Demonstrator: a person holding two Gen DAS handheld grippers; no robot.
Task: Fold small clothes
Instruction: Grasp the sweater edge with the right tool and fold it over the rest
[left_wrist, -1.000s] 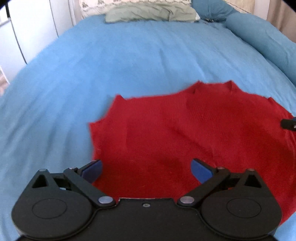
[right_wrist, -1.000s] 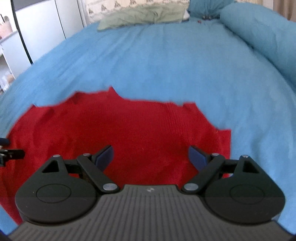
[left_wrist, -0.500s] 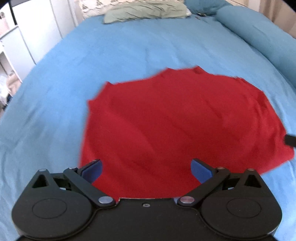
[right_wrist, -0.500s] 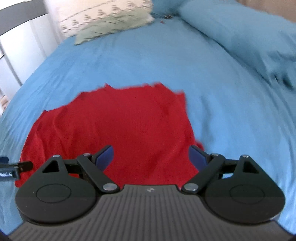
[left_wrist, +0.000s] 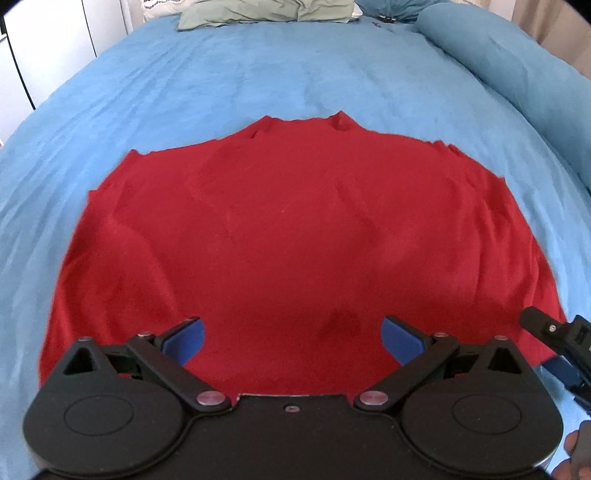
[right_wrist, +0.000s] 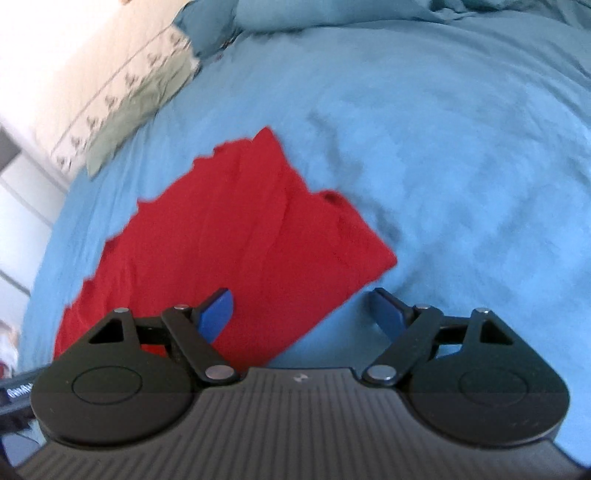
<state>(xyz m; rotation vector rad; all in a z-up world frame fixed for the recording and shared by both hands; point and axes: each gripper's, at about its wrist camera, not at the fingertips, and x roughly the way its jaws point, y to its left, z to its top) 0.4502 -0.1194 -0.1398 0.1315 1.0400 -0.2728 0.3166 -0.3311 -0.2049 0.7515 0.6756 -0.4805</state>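
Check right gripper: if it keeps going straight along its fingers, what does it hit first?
Probably the near right edge of the red garment, or the blue bedspread just beside it. The open right gripper straddles that edge: left finger over red cloth, right finger over bedspread. Depth is unclear; nothing else is in line.

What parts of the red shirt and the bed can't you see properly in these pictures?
- Red garment, near hem: left wrist view, hidden behind the left gripper body.
- Its left end: right wrist view, cut off behind the right gripper body; edges smeared by motion blur.
- Patterned pillow: right wrist view, print too blurred to make out.
- Blue bedcover, sides: cropped by the frame in both views.
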